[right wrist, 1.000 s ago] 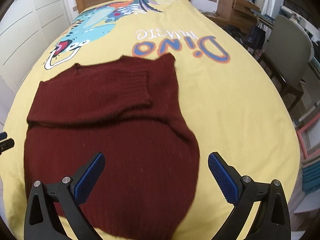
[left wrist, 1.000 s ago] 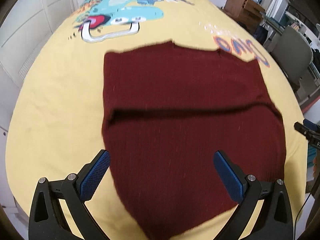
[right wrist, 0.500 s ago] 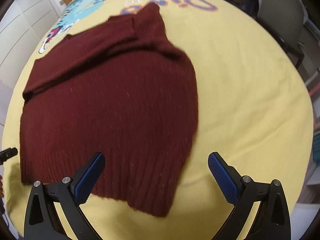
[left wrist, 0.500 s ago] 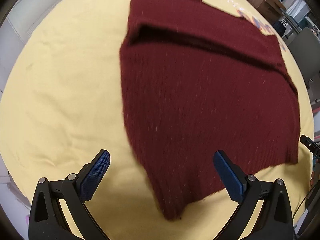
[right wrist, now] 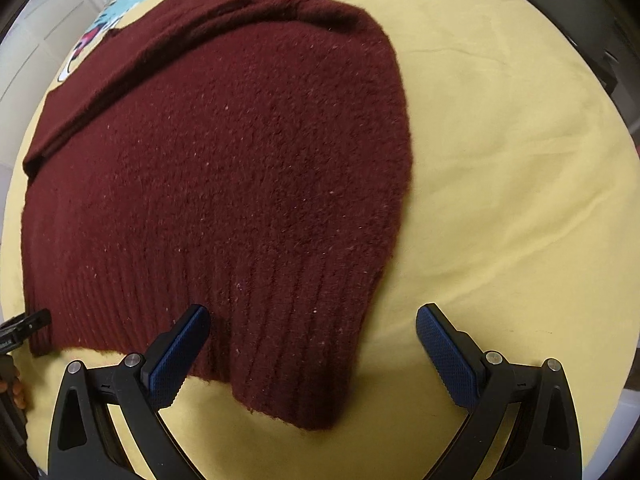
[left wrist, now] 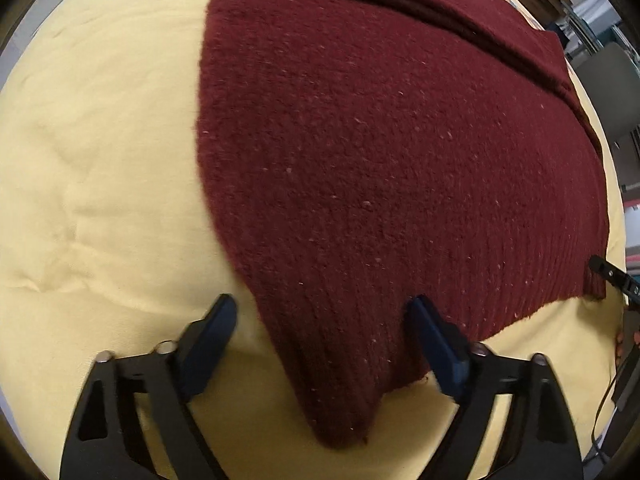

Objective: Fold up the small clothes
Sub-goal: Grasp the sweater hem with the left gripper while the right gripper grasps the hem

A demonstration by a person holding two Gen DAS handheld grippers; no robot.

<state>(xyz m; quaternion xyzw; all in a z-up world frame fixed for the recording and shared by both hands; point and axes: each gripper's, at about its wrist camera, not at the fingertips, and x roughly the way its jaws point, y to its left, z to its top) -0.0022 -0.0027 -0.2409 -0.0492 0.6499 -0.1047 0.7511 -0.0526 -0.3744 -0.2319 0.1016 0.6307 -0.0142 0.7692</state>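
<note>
Both claws point steeply down over the near hem of the maroon sweater (left wrist: 380, 168) flat on the yellow bed (left wrist: 100, 160): left claw (left wrist: 322, 322) closing astride its near-left corner (not yet pinching), right claw (right wrist: 312, 332) released astride its near-right corner.

Maroon ribbed-knit sweater (left wrist: 380, 168) on plain yellow bedspread (left wrist: 100, 200)

Fuzzy ribbed knit sweater (left wrist: 380, 168) lies on smooth, matt yellow cotton-like bedsheet (left wrist: 100, 160).
</note>
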